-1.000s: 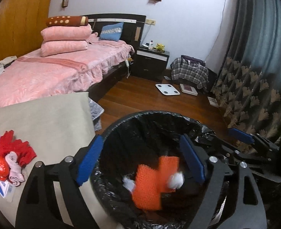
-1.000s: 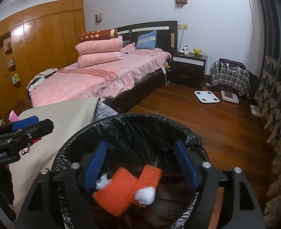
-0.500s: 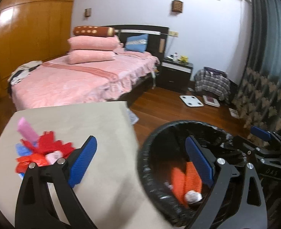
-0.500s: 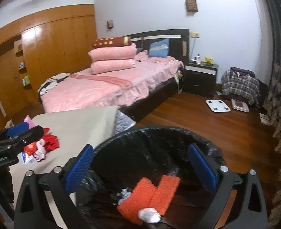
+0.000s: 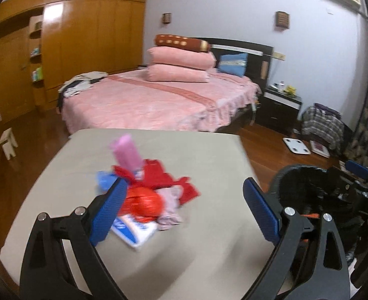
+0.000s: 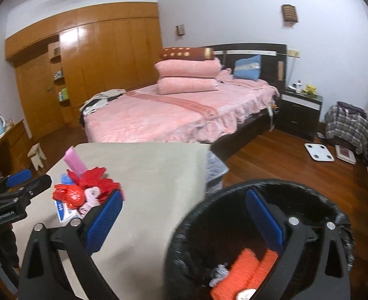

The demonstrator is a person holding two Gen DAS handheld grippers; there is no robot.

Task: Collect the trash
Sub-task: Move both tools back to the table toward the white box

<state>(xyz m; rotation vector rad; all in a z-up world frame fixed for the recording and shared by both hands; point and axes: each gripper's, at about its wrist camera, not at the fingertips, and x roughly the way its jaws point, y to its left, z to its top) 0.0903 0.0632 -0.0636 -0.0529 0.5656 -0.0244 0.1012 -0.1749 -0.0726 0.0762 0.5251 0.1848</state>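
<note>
- Trash pile [image 5: 146, 195] of red scraps, a red crumpled ball, pink bits, a pink tube and a blue-and-white packet lies heaped on the beige worktop [image 5: 209, 237], toward its left part in both views.
- Left tool [image 5: 184, 212] hangs over the worktop with its blue pads spread wide; nothing is between them, and the pile sits just beyond its left pad.
- Right tool [image 6: 186, 222] is likewise wide apart and holds nothing; its left pad is over the worktop edge, its right pad over the bin's mouth.
- Black-lined trash bin [image 6: 184, 240] stands just beside the worktop's right edge, on the wooden floor [image 6: 284, 165].
- Inside the bin lie an orange knitted piece [image 6: 236, 272] and a small pale wad next to it.
- In the left wrist view the right tool shows at the far right, by the bin [image 5: 299, 190]; in the right wrist view the left tool shows at the far left, near the pile [image 6: 83, 192].
- Behind the worktop stands a bed [image 5: 146, 105] with a pink cover and stacked pink pillows.
- A white scale [image 6: 319, 152] lies on the floor, well apart from the bin.
</note>
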